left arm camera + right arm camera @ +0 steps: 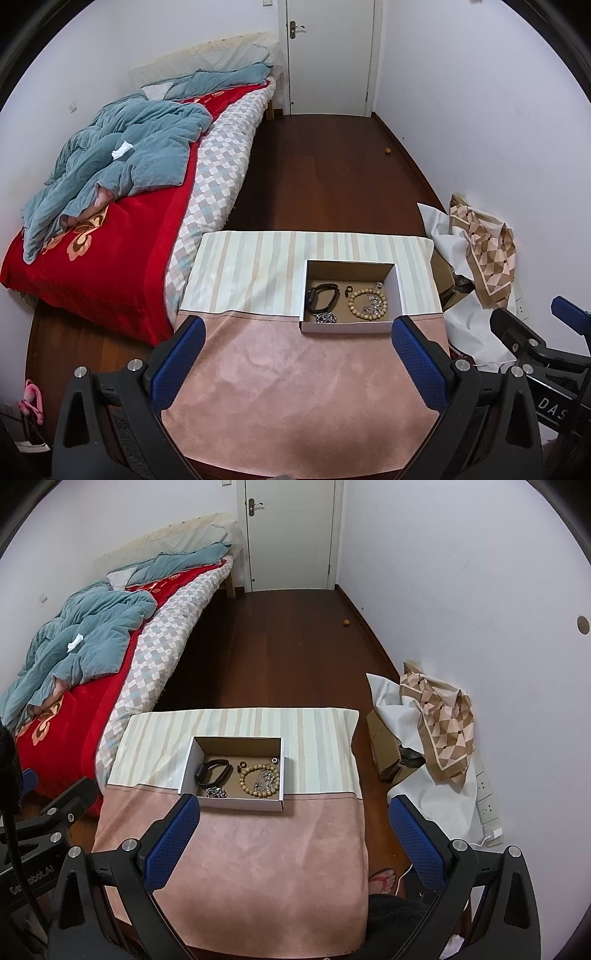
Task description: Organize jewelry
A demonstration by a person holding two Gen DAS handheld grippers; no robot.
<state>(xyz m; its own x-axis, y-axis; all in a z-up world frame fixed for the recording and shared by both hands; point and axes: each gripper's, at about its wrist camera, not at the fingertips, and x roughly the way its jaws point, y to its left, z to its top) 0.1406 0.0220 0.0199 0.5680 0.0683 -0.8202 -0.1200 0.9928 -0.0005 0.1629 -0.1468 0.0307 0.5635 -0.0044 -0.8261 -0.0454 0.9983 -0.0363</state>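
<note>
An open white cardboard box point(347, 327) point(236, 804) stands on a table covered with a pink and striped cloth point(295, 387) point(258, 849). Inside lie a black wristband point(322, 295) point(214, 771), a wooden bead bracelet point(367, 304) point(258, 780) with small silver pieces in it, a silver chain point(325, 316) point(216, 792) and a small black ring point(347, 288) point(242, 765). My left gripper point(297, 328) is open and empty, held above the pink cloth in front of the box. My right gripper point(293, 808) is open and empty, just right of the box's front.
A bed point(110, 240) with a red blanket and blue quilt stands left of the table. Dark wooden floor point(314, 177) runs to a white door point(328, 55). Crumpled cloth and paper point(436, 716) lie by the right wall, with a power strip point(487, 805). A sandalled foot point(384, 880) is by the table.
</note>
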